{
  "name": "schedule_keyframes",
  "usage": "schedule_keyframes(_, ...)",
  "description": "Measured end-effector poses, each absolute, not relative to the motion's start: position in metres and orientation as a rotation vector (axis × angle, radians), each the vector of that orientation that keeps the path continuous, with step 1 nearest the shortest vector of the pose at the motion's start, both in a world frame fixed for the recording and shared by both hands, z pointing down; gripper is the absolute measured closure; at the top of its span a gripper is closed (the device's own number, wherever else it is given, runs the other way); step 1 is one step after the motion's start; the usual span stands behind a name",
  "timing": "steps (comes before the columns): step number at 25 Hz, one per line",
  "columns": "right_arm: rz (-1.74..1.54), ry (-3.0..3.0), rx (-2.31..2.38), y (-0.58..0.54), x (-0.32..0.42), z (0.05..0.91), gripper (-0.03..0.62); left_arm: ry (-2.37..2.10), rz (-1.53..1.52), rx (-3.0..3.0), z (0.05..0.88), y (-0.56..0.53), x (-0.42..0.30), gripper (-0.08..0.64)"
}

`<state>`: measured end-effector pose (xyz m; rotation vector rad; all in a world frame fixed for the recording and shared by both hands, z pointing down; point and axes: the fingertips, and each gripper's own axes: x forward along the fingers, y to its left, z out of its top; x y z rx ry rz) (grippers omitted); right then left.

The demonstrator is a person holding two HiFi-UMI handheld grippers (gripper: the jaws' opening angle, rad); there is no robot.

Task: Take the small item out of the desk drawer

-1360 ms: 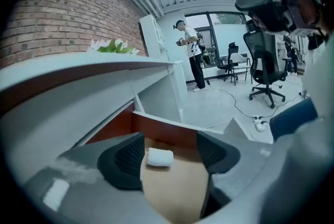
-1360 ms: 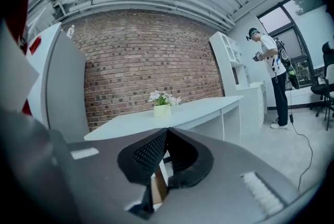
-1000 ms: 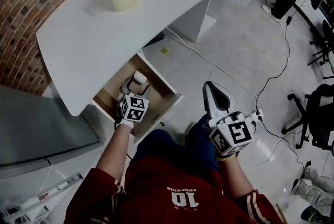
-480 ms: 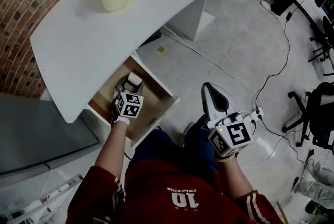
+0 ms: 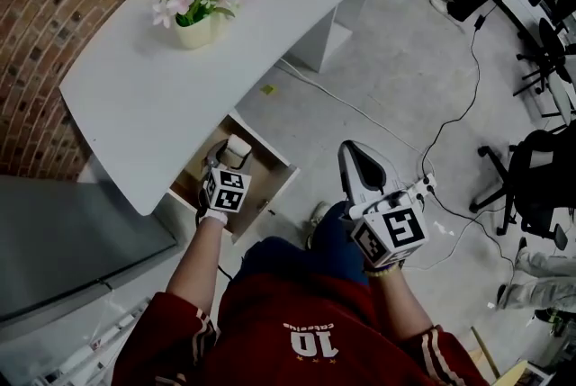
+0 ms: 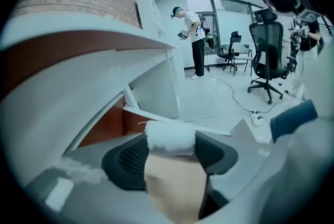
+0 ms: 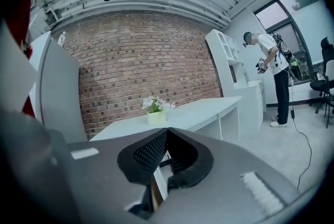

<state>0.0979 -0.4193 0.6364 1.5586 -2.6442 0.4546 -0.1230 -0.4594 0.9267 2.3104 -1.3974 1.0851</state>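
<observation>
Left gripper (image 6: 171,139) is down in the open drawer (image 5: 268,180) with the item (image 6: 172,181) right between its jaws. They're closing on it, and both pads look like they touch its white top, so I'd call it a light pinch rather than a solid grab.

Main worry, imo: the pads sit high, on the fuzzy-looking white top and not on the tan body below. If that top is soft or loose, the item could squirm out or tip over inside the drawer on the lift. Pulling up before the jaws finish closing would do the same.

Second worry: the desk (image 5: 180,78) hangs over the back part of the drawer, just above and ahead of the gripper. A straight lift could knock the item or the gripper against that edge, so I'd bring it back toward the person first. The drawer walls are close on both sides too, so there's not much room to swing.

Right gripper (image 7: 167,130) is off to the side over the person's knee, jaws together with nothing in them, well apart from the drawer.

Farther out, none of it in the way: a flowerpot (image 5: 196,29) on the desk beyond the gripper, a cable (image 5: 360,110) across the floor off to its right, and office chairs (image 5: 540,186) well past that.
</observation>
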Motion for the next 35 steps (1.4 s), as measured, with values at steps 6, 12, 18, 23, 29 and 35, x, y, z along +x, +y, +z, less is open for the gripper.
schedule_keyframes(6, 0.431, -2.644, 1.572, -0.416, 0.100, 0.550, 0.592, -1.331, 1.001, 2.343, 0.837, -0.439, -0.093, 0.276)
schedule_keyframes(12, 0.384, -2.654, 1.568, -0.421, 0.103, 0.463, 0.592, -1.319, 0.820, 2.390, 0.712, -0.429, -0.076, 0.276)
schedule_keyframes(18, 0.285, -2.708, 1.549, -0.423, 0.094, 0.390, 0.592, -1.392, 0.581, 2.482, 0.578, -0.436, -0.073, 0.276)
schedule_keyframes(23, 0.247, -2.742, 1.529, -0.404, 0.081, 0.362, 0.592, -1.437, 0.415, 2.532, 0.496, -0.419, -0.085, 0.276)
schedule_keyframes(29, 0.164, -2.776, 1.541, -0.344, 0.042, 0.337, 0.592, -1.509, 0.228, 2.598, 0.414, -0.358, -0.125, 0.278)
schedule_keyframes(35, 0.121, -2.748, 1.573, -0.262, 0.011, 0.328, 0.594, -1.588, 0.202, 2.647, 0.373, -0.282, -0.171, 0.279)
